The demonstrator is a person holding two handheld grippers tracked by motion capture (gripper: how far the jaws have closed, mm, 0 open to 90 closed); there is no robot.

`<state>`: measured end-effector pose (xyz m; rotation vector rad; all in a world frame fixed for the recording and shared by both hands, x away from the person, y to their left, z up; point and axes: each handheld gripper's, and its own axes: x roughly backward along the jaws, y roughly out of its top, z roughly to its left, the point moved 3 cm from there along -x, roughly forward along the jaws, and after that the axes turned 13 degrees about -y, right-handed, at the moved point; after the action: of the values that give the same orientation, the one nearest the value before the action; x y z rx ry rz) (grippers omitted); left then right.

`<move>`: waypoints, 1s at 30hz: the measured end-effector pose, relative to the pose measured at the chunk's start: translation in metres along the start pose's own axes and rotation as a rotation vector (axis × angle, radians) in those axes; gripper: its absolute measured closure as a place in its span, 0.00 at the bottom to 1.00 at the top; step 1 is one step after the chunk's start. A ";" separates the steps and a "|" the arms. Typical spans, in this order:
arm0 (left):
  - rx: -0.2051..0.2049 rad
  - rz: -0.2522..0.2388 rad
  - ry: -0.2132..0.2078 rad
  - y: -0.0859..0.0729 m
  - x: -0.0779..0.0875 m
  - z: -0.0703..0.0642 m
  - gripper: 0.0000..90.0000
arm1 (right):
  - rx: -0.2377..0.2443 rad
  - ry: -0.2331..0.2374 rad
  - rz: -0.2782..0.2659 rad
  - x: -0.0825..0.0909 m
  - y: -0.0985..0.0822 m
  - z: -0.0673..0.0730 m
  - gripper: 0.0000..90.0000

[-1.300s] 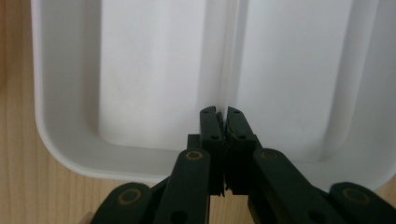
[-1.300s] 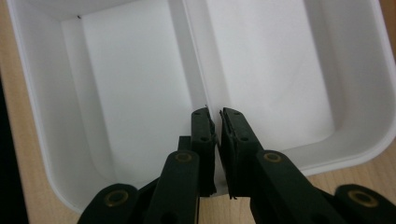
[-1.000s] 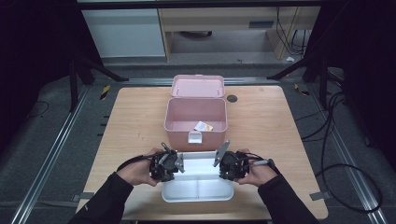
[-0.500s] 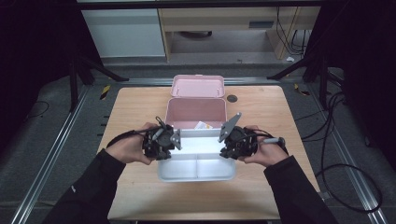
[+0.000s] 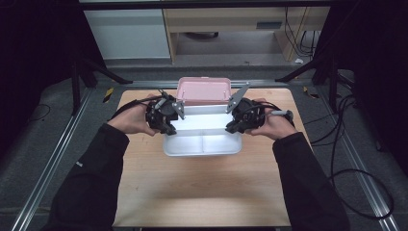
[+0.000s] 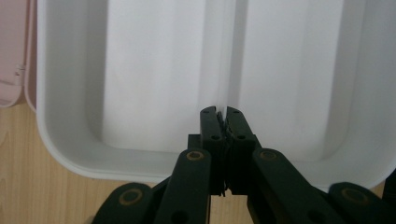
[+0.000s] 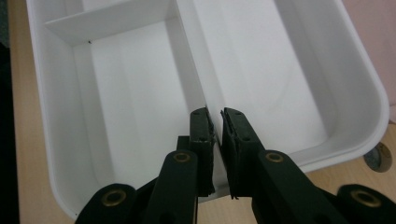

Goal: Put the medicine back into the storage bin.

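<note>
A: Tray, the white divided insert, is off the table now, carried between both hands over the near edge of the pink box. A second ago it lay flat on the wood in front of the box, close to the person.

B: And the tongs?

A: Both clamped narrow on the tray's centre partition. In the left gripper view the left tongs pinch that thin white wall with the jaws almost meeting; in the right gripper view the right tongs bite the same wall from the opposite end, with a sliver more gap. In the high view they sit at the tray's two short ends, left tongs and right tongs.

B: So what does the lift mean?

A: I'd judge the insert is on its way back into the box. It has travelled away from the person and upward, and its far edge now overlaps the box opening, so what was visible inside the box is covered.

B: Is it level?

A: Roughly, though the far side looks slightly higher. Next I'd expect it to be squared over the opening and lowered; a thin-wall grip could let it tip if one hand leads
</note>
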<state>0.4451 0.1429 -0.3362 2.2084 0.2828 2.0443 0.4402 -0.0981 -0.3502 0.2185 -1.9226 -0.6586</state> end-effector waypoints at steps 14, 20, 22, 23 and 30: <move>0.030 0.016 0.014 0.006 0.002 0.057 0.96 | -0.019 -0.042 -0.037 -0.027 0.001 -0.046 0.92; 0.052 0.027 0.022 0.002 -0.007 0.077 0.95 | -0.035 -0.058 -0.034 -0.044 0.000 -0.054 0.91; 0.060 0.030 0.026 0.001 -0.010 0.082 0.95 | -0.046 -0.057 -0.038 -0.049 -0.001 -0.056 0.92; 0.064 0.034 0.031 0.000 -0.013 0.087 0.95 | -0.056 -0.059 -0.033 -0.055 -0.001 -0.058 0.92; 0.081 0.017 0.003 0.000 -0.030 0.098 0.94 | -0.075 -0.057 -0.010 -0.068 -0.008 -0.063 0.91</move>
<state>0.5409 0.1406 -0.3732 2.2619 0.3544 2.0805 0.5247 -0.0963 -0.3890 0.1635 -1.9483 -0.7492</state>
